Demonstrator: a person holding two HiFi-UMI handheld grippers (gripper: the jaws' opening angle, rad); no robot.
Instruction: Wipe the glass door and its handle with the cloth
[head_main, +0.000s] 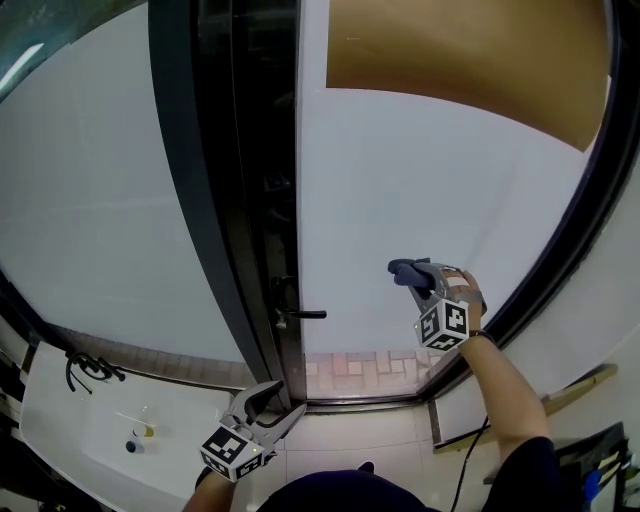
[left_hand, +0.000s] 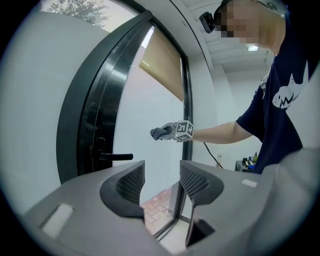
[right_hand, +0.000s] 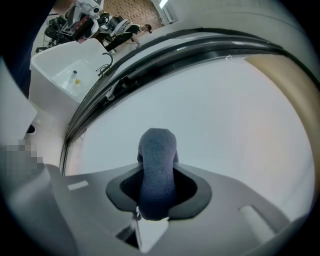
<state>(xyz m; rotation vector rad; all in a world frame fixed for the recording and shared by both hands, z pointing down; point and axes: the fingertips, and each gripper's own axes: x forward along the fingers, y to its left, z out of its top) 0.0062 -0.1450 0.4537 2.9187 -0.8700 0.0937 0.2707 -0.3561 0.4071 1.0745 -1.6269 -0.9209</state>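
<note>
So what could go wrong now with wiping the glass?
The cloth is only a bunched wad in the right tongs, so it might slip out, or the hard tips could scrape the glass door. The handle sits over by the dark frame and might get skipped.

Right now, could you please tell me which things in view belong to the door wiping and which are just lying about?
Belongs to the job:
grey-blue cloth, clamped in the right gripper
glass door
black door handle

Just about:
left gripper, open and empty
white basin
tan roller blind
</note>
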